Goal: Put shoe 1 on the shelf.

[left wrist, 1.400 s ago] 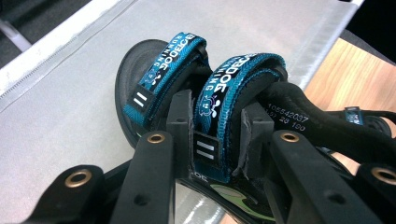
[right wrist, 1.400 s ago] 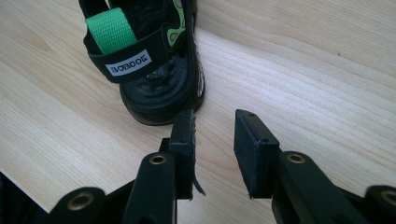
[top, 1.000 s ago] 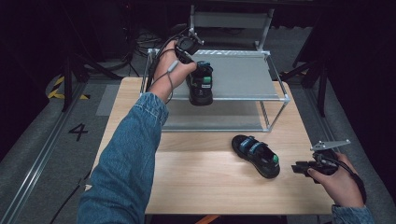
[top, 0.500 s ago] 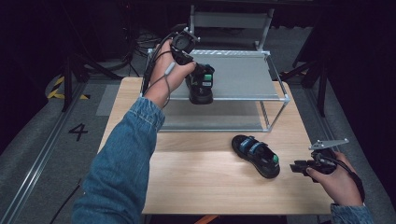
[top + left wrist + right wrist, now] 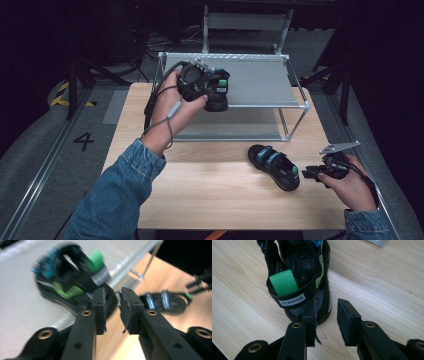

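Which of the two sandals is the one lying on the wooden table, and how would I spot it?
Find the wooden table, then the metal rack at its far side. In front of the rack, toward the right gripper, lies the sandal on the table. It is black with blue straps, flat on the wood, while the other sandal sits on the rack's top shelf.

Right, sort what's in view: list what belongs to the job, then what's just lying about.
In the job:
sandal on the shelf
sandal on the table
wire shelf rack
left tool
right tool

Lying about:
chair behind the rack
cables on the floor
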Motion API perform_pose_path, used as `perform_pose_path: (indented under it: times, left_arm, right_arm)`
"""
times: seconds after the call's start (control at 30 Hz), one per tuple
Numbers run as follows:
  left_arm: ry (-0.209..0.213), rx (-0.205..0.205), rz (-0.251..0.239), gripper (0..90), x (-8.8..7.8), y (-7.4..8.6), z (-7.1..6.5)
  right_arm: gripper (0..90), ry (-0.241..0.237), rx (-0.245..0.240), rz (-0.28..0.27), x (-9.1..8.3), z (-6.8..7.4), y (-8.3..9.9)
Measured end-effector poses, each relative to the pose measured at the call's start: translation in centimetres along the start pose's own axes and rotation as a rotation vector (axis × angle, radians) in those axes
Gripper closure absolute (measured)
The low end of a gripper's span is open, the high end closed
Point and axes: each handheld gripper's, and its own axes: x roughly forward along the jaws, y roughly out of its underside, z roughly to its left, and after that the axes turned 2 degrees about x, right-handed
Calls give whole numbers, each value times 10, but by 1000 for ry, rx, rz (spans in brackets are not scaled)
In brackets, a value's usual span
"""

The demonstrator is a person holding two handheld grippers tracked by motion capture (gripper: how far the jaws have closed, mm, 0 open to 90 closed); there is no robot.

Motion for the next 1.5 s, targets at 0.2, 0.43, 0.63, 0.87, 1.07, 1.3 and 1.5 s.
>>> perform_pose_path:
  times: [0.2,0.43,0.63,0.87,1.07,1.3,1.5]
  left_arm:
    - [68,-14,34,900,23,11,-7]
    - [10,-23,63,900,39,18,-4]
    - [-20,-52,46,900,42,21,5]
    - [-69,-64,45,900,51,19,19]
    - [-68,-83,34,900,66,14,30]
    - [-63,-105,27,900,77,8,37]
    - [-36,-121,19,879,79,8,41]
  right_arm:
    - [699,-7,-14,5,4,0,-4]
    - [700,-4,-11,1,3,-1,-2]
    - [700,-7,-11,8,4,0,-1]
    - [699,-10,-10,15,5,2,-2]
    - [698,-11,-11,21,7,2,-2]
    - [697,-12,-12,18,7,1,-1]
    - [694,-14,-11,13,6,0,-1]
